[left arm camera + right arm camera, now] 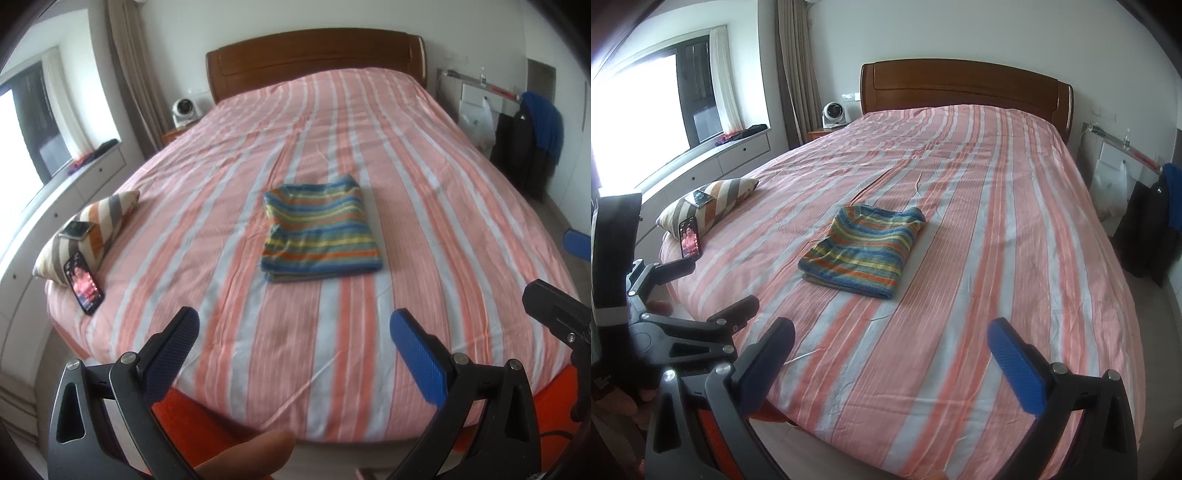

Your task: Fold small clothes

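Striped garment point(320, 232) lies folded on the bed point(443, 184), roughly mid-width, nearer the foot than the headboard point(317, 55). Well apart from both grippers.

Left gripper point(293, 334): jaws wide, holding nothing, hanging over the foot edge of the bed. Right gripper point(891, 343): same, jaws wide and empty, just beside the left one.

Handling, judged from the look:
- Knit fabric, soft and limp, light. No stiffness; any lifted edge will likely droop and drag the layers under it.
- Several layers stacked, so a pinch at the near hem probably catches more than one layer. To take only the top layer, come in shallow at a corner.
- Not fragile, not slippery; the textured pads point(419, 363) should hold knit well.
- Best holds: the two near corners, one per gripper, so the fabric stays taut between them.
- Risk: the bedsheet is loose and wrinkled, so a deep pinch could grab sheet along with garment.

Looks: horizontal stripes in blue, yellow, orange, green. Compact rectangle, edges fairly square, a grey-brown underside layer showing at the near edge. Far edge is slightly rumpled in the right wrist view. It reads as already folded, or close to it.

Off to the left: striped cushion point(92, 229) with a phone point(84, 288) propped against it, not in the way.
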